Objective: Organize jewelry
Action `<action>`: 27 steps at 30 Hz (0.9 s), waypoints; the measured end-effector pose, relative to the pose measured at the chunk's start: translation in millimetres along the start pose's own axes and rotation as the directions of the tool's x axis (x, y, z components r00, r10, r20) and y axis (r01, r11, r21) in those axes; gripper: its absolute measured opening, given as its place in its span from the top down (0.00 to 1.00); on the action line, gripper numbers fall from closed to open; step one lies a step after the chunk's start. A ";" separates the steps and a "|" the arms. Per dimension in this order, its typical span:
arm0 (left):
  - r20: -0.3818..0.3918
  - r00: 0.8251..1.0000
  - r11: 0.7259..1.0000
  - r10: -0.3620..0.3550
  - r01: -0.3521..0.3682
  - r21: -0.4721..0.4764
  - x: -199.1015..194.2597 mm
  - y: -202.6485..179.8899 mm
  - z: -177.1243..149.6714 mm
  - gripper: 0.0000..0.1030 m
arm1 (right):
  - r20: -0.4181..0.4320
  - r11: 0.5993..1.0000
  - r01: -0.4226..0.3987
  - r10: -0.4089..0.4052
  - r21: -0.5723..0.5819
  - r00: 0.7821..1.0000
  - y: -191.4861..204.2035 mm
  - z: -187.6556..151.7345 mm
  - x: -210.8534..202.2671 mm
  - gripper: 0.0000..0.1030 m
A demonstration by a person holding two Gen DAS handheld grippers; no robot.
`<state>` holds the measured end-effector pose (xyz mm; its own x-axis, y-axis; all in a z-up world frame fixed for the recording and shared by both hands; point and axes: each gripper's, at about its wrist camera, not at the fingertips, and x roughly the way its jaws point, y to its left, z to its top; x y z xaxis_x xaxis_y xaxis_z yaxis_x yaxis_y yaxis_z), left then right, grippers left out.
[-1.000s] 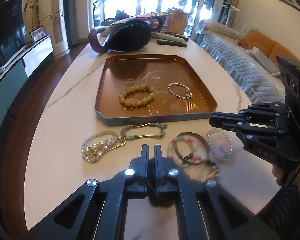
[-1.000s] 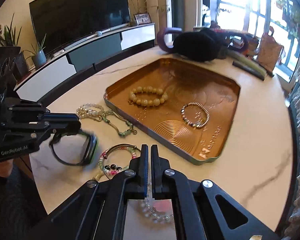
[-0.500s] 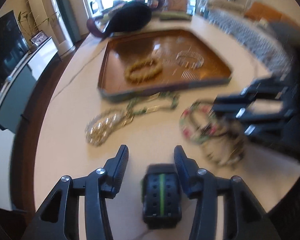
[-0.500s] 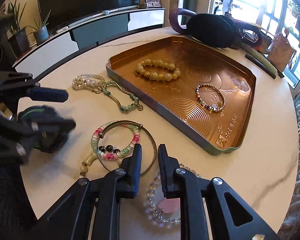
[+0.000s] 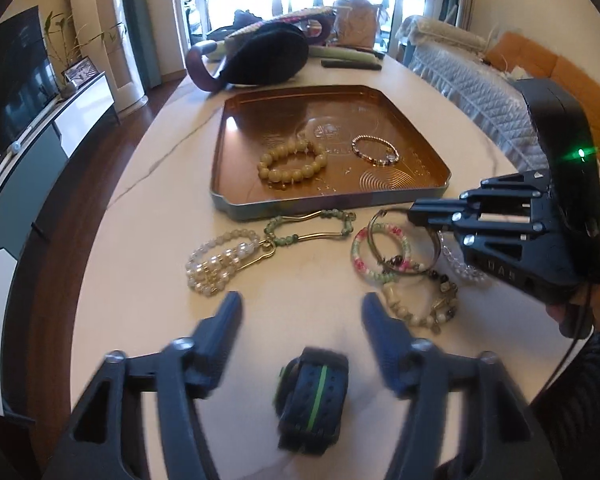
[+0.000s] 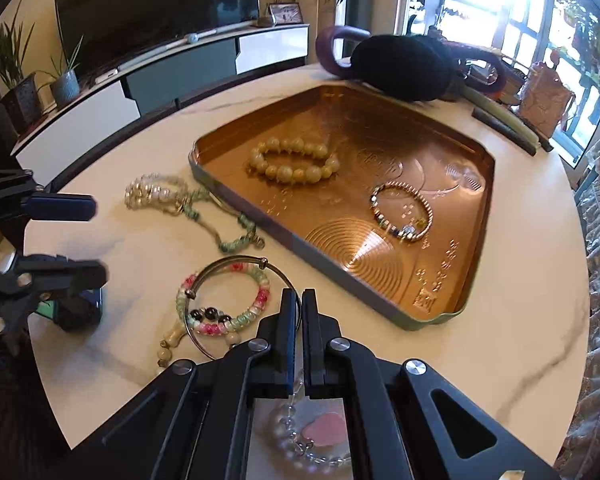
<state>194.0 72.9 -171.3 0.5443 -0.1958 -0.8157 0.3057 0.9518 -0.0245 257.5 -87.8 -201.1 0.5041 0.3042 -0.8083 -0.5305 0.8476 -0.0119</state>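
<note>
Left wrist view: left gripper (image 5: 302, 316) is spread wide, holding nothing, with the black-and-green band (image 5: 314, 396) sitting on the table's (image 5: 140, 240) near edge between its fingers. Only the yellow bead bracelet (image 5: 292, 160) and a thin beaded one (image 5: 375, 151) are in the copper tray (image 5: 328, 202).

Right wrist view: right gripper (image 6: 298, 304) looks pinched onto the metal bangle (image 6: 242, 260). Most pieces aren't trayed yet, so roughly a third done I'd guess.

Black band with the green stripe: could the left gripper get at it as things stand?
Probably yes. The left gripper is open, and the black band lies on the table between its fingers, with nothing over it.
</note>
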 end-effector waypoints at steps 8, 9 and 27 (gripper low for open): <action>-0.039 0.999 0.999 0.003 -0.002 0.033 -13.9 6.2 -35.8 0.36 | 0.056 1.000 0.020 -0.021 0.016 0.998 -9.1 5.7 -21.7 0.97; -0.057 0.998 0.999 -0.004 0.006 0.039 -11.1 5.3 -37.8 0.56 | 0.065 1.000 0.018 -0.019 0.019 0.998 -9.4 6.8 -25.0 0.97; 0.215 0.974 0.996 -0.071 0.082 -0.043 -69.9 12.3 24.8 0.82 | 0.176 0.992 -0.004 -0.019 0.128 0.984 -25.2 13.2 -71.0 0.97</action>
<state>179.1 92.4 -100.2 0.6762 -0.3090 -0.6688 0.3156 0.9418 -0.1160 244.1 -125.0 -135.6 0.6260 0.3598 -0.6918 -0.4408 0.8951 0.0666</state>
